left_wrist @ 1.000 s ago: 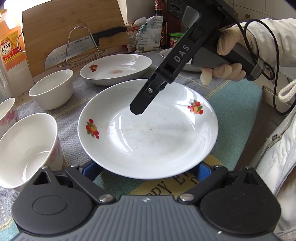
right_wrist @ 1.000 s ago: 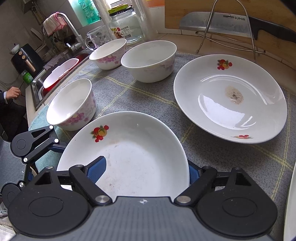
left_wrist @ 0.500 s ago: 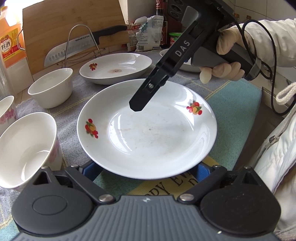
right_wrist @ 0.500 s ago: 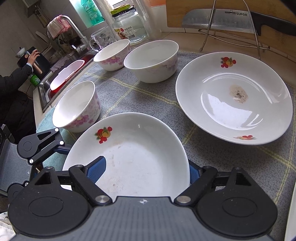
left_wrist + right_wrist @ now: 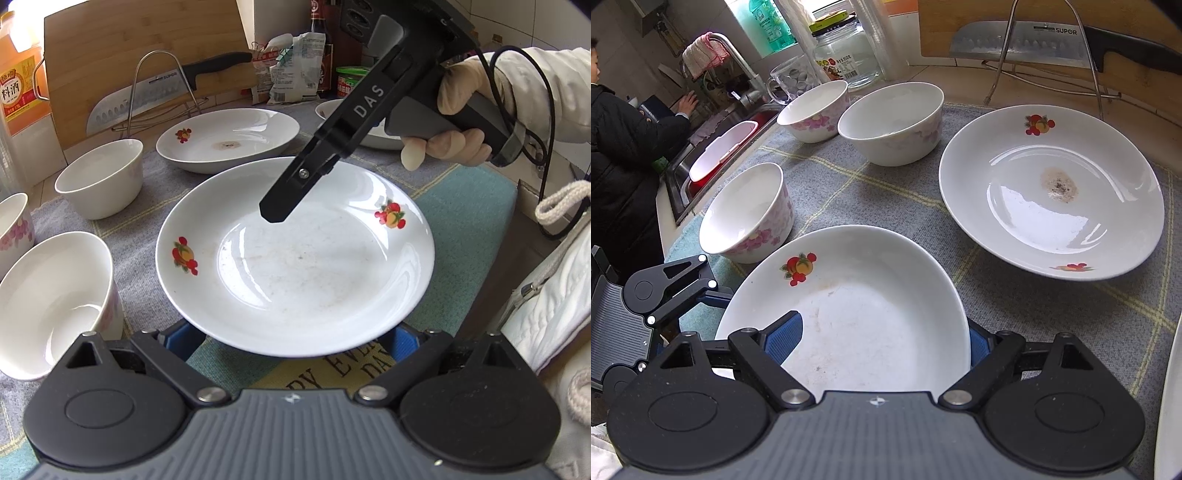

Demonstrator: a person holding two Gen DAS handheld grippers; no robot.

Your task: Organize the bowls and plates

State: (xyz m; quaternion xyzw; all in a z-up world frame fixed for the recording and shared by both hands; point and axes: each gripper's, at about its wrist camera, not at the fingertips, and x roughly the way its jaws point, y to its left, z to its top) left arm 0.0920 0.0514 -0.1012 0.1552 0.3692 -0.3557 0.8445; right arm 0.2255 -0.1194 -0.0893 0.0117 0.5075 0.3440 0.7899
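The near plate (image 5: 295,266), white with red-and-orange fruit prints, lies on the cloth (image 5: 465,206) over the worktop, its near rim above the left gripper (image 5: 291,338); that gripper's blue fingers (image 5: 181,338) stand wide apart on either side of the rim, and I cannot tell if they touch it. The right gripper (image 5: 882,341), marked "DAS" in the left wrist view, is in a gloved hand (image 5: 461,122) over the plate's far side, its fingers (image 5: 785,338) spread wide across the edge, one over the inside, not pressing. Behind lies a second plate (image 5: 1049,192) with a brown smear in its middle. Three empty bowls (image 5: 890,122) with pink flowers stand to the left. A "SUPOR" cleaver (image 5: 1034,44) leans on a wire stand before a wooden board. A "料酒" bottle (image 5: 18,92) stands far left. The cloth reads "DAY" in part
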